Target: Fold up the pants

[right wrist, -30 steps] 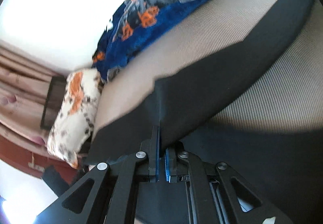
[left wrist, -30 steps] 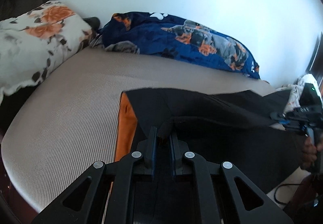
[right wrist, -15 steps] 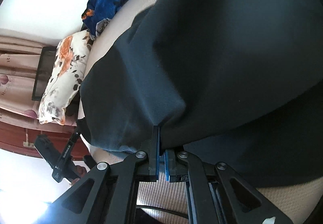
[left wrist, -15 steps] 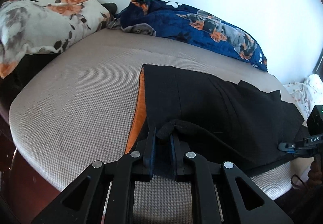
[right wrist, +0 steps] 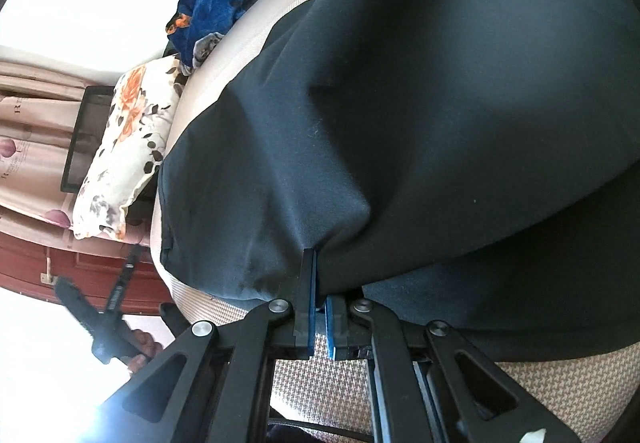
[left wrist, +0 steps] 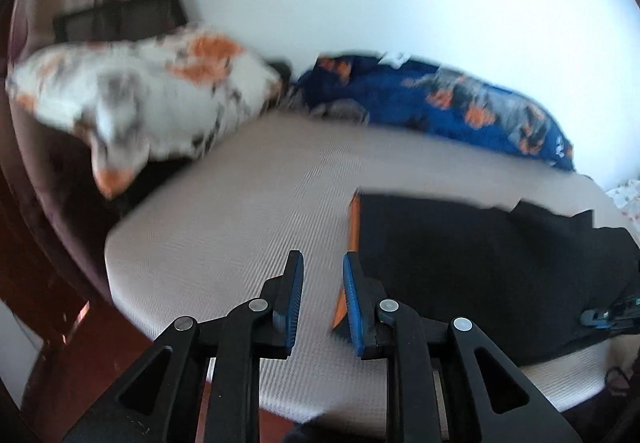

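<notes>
The left tongs (left wrist: 321,283) stand open with a clear gap between the blue-padded fingers (left wrist: 291,289), holding nothing; they hang over the near edge of the bed (left wrist: 240,227), just left of the pants (left wrist: 480,263). The right tongs (right wrist: 319,299) are almost closed, with only a thin slit between the pads, and a fold of the black cloth is pinched in that slit.

Only the left wrist view shows the whole pile: the pants lie on the bed as a flat, dark, folded stack, with an orange strip (left wrist: 352,227) along the side nearest the left tongs. At the far right of that view a bit of the right tongs' blue tip shows at the edge of the pants. The right wrist view, tilted on its side, shows instead the cloth close up: the pants (right wrist: 400,103) fill most of it, black, smooth, with a raised ridge running up from the grip and soft creases beside it. That view also shows the left hand (right wrist: 140,349) on its black handle beyond the bed's edge.

Past the pants, against the wall, lie a blue patterned blanket (left wrist: 460,107) and a white pillow with orange flowers (left wrist: 152,99). The left view is blurred.
</notes>
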`<state>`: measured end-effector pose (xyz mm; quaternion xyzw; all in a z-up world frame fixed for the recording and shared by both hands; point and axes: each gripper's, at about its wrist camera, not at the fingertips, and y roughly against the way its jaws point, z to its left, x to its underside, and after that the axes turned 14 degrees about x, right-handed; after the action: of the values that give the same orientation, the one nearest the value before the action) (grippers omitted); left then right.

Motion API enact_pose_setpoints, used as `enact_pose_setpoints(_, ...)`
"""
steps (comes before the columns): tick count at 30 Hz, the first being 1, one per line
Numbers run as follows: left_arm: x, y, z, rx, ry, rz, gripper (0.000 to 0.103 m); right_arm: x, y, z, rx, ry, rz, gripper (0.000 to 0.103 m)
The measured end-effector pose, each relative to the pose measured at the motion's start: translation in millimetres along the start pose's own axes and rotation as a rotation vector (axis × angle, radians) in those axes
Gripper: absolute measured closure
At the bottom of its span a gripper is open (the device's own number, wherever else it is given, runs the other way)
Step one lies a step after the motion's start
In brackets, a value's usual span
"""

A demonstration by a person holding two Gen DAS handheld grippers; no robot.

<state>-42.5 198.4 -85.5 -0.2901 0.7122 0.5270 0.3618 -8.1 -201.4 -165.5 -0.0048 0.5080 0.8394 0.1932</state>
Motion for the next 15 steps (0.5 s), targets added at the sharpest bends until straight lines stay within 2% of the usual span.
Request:
enact_pose_setpoints(3, -3.0, -6.4, -38.8, 0.115, -0.083, 0.023, 0.078, 2.0, 0.9, -1.5, -0.003, -0.006, -0.005, 0.098)
enact_pose_setpoints(6, 7.6, -41.6, -72.8, 0.269, -0.095, 0.136, 0.075, 3.8, 1.1, -3.6, -0.017, -0.014, -0.008, 0.097)
enact_pose_setpoints(8, 21.6, -65.8, -86.2, 0.284, -0.107, 0.228, 0.075, 4.0, 2.1, -6.3, -0.040, -0.026, -0.005, 0.095)
enact_pose_setpoints(10, 34.2, -83.6, -87.0, 0.294, -0.073, 0.294, 0.075, 3.7, 6.4, -17.8, -0.089, -0.057, 0.006, 0.093)
enact_pose_setpoints(12, 35.3, -85.7, -81.5, 0.313, -0.034, 0.287, 0.074, 0.4, 15.9, -36.5, -0.128, -0.099, -0.001, 0.085)
enact_pose_setpoints(15, 33.7, -88.5, -76.3, 0.316, -0.005, 0.300, 0.073, -11.2, 43.4, -75.8, -0.108, -0.163, -0.102, 0.082)
